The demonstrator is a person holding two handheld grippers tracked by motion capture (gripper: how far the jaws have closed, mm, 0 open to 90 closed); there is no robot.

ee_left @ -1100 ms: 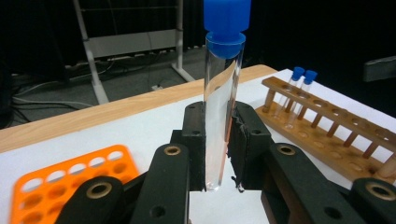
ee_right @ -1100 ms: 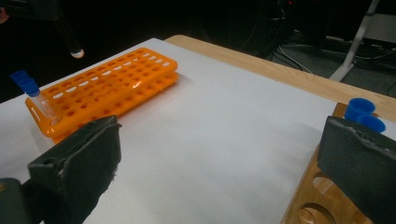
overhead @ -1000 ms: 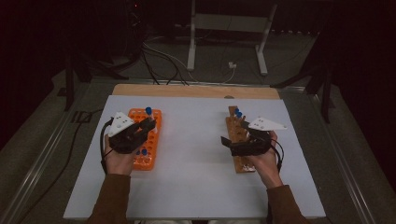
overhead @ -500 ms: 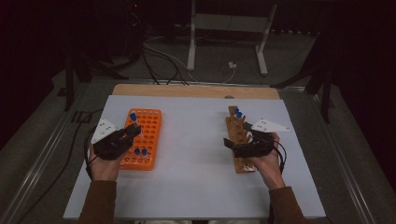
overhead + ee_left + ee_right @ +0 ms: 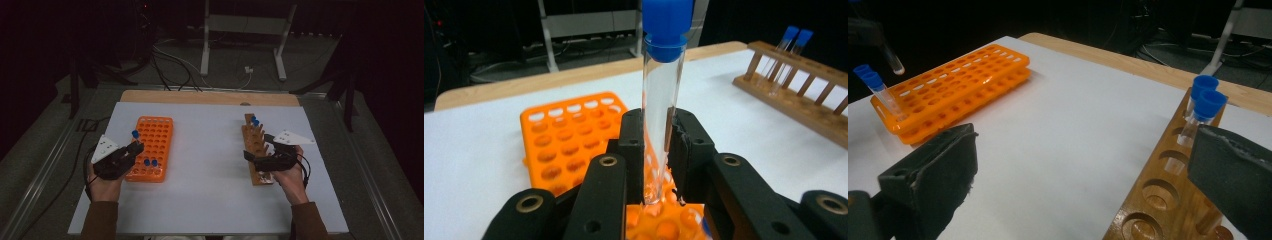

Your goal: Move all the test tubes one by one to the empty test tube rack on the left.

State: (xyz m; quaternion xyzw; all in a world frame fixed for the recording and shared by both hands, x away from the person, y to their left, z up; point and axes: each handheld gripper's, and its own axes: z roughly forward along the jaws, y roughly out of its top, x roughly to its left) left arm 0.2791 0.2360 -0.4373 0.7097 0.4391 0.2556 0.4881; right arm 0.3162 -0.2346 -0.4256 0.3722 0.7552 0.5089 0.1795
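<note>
1. One clear test tube (image 5: pixel 659 115) with a blue screw cap (image 5: pixel 667 25) stands upright between the black jaws of the left gripper (image 5: pixel 131 150), which are clamped on its lower part; the glass-like wall is smooth and see-through, and the rounded bottom hangs just above the orange rack (image 5: pixel 574 135).
2. From the high view, the held tube's cap (image 5: pixel 135 133) sits at the left edge of the orange rack (image 5: pixel 155 135), near its front half.
3. Orange rack: a flat plastic block in two layers, pierced by a grid of round holes, lying on the white table (image 5: pixel 210 180). Two more blue-capped tubes (image 5: pixel 150 162) stand in its near row.
4. Wooden rack (image 5: pixel 254 145): a long brown strip with a single line of large round holes, glossy finish, lying on the right side of the table. Two blue-capped tubes (image 5: pixel 1204 97) stand at its far end.
5. Right gripper (image 5: pixel 252 157) rests over the near part of the wooden rack with its padded black jaws spread wide and nothing between them.
6. Table surface is matte white, with a bare wooden strip (image 5: pixel 210 96) along the far edge.
</note>
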